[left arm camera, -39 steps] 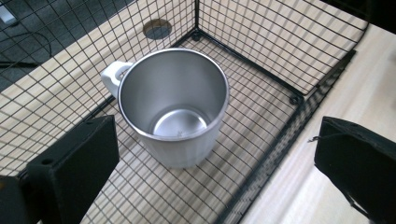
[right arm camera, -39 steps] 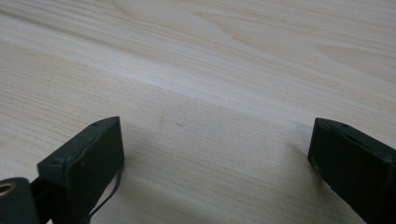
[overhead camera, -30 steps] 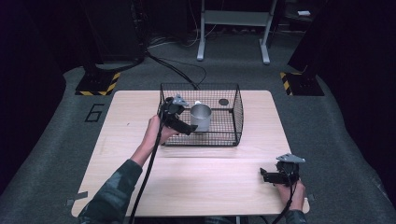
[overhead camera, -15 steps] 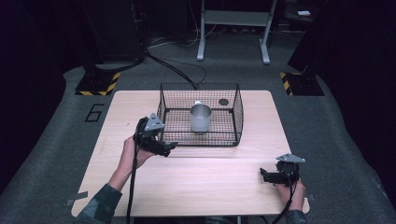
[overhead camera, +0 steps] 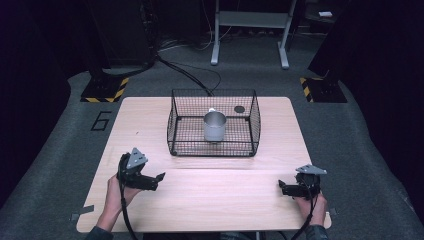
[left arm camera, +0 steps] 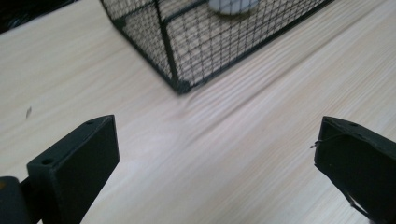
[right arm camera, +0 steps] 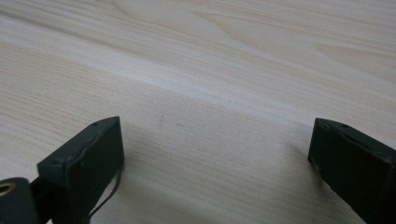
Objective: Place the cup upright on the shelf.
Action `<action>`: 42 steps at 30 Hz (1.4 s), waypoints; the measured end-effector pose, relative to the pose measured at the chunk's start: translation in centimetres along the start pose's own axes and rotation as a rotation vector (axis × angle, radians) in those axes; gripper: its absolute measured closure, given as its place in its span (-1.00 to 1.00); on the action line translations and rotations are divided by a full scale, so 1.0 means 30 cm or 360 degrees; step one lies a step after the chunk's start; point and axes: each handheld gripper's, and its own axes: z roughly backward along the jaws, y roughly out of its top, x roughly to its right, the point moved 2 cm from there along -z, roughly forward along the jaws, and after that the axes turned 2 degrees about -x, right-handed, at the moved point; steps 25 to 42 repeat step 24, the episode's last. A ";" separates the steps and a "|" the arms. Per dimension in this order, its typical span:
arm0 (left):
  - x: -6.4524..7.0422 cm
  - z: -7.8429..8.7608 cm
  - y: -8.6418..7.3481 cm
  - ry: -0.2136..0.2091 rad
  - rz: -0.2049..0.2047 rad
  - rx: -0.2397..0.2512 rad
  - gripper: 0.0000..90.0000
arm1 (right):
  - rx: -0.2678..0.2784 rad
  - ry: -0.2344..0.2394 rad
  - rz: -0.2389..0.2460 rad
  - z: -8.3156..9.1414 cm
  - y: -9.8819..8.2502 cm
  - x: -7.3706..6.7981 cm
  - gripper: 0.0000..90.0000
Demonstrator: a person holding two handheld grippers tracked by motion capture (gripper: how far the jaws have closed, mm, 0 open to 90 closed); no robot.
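Upright, the shiny metal cup [overhead camera: 215, 126] sits in the basket [overhead camera: 175, 125]; both grippers' fingers gape empty.

One wire basket [overhead camera: 214, 145] stands on the one wooden tabletop [overhead camera: 210, 190]. Inside it are one metal cup [overhead camera: 214, 126] and one small dark disc [overhead camera: 239, 109]. Two grippers are held: left gripper [overhead camera: 159, 177], right gripper [overhead camera: 281, 187].

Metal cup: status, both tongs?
Left tongs open, empty, near table edge. Right tongs open, empty. Metal cup upright inside wire basket. Nothing between.
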 end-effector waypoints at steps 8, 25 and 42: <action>-0.039 -0.054 -0.172 0.0052 0.0122 -0.0141 -1.00 | 0.0000 0.0000 0.0000 0.000 0.000 0.000 -0.93; -0.087 -0.104 -0.282 0.0081 0.0278 -0.0161 -1.00 | 0.0003 0.0004 0.0012 -0.002 0.001 0.002 -0.93; -0.087 -0.104 -0.282 0.0081 0.0278 -0.0161 -1.00 | 0.0003 0.0004 0.0012 -0.002 0.001 0.002 -0.93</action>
